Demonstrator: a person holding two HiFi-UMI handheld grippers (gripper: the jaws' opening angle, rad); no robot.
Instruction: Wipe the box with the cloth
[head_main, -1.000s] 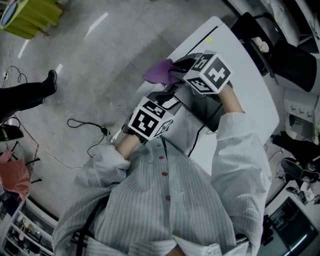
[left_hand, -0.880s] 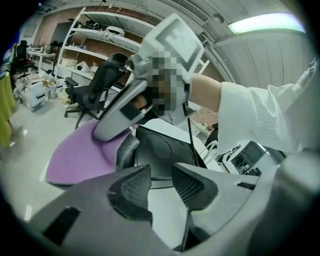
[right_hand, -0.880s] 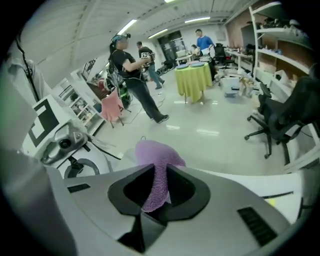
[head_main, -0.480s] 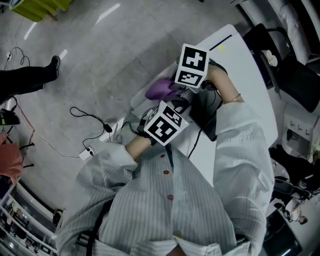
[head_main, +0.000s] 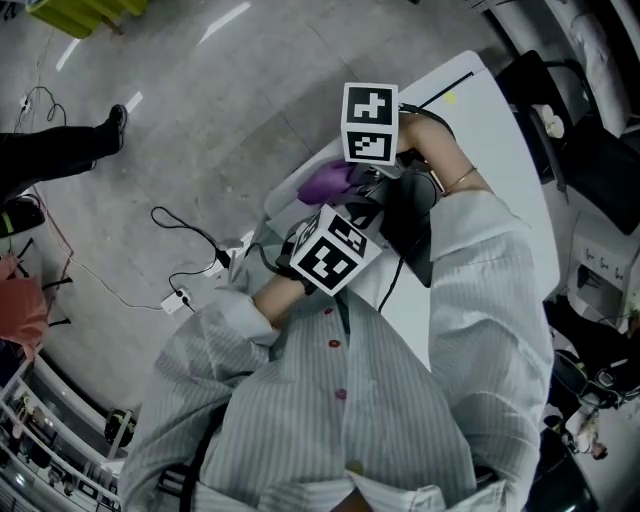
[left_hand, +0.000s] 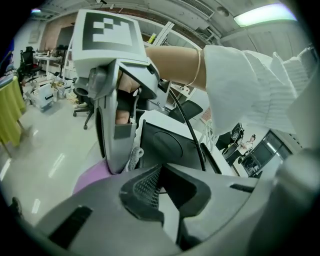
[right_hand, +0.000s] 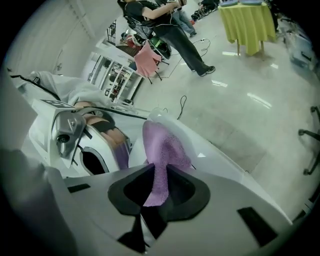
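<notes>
A flat black box (head_main: 412, 235) lies on the white table (head_main: 485, 125), and shows in the left gripper view (left_hand: 167, 142) just beyond my jaws. My right gripper (head_main: 358, 182) is shut on the purple cloth (head_main: 325, 180) at the box's left end, near the table's edge. In the right gripper view, the cloth (right_hand: 162, 150) runs up from between the right gripper's (right_hand: 155, 196) jaws. My left gripper (head_main: 352, 213) sits just below it at the box's near corner. The left gripper's (left_hand: 161, 175) jaws are shut and I see nothing between them. The right gripper (left_hand: 115, 105) fills that view's left side.
Grey floor lies left of the table, with cables and a power strip (head_main: 182, 297). A person's dark leg and shoe (head_main: 70, 150) stand at the far left. A black chair (head_main: 590, 130) is beyond the table on the right. A yellow-green covered table (right_hand: 248, 20) stands further off.
My right gripper has swung left and down with the cloth, tipping its marker cube over, and now sits just above the left gripper. The left hand has hardly moved.
</notes>
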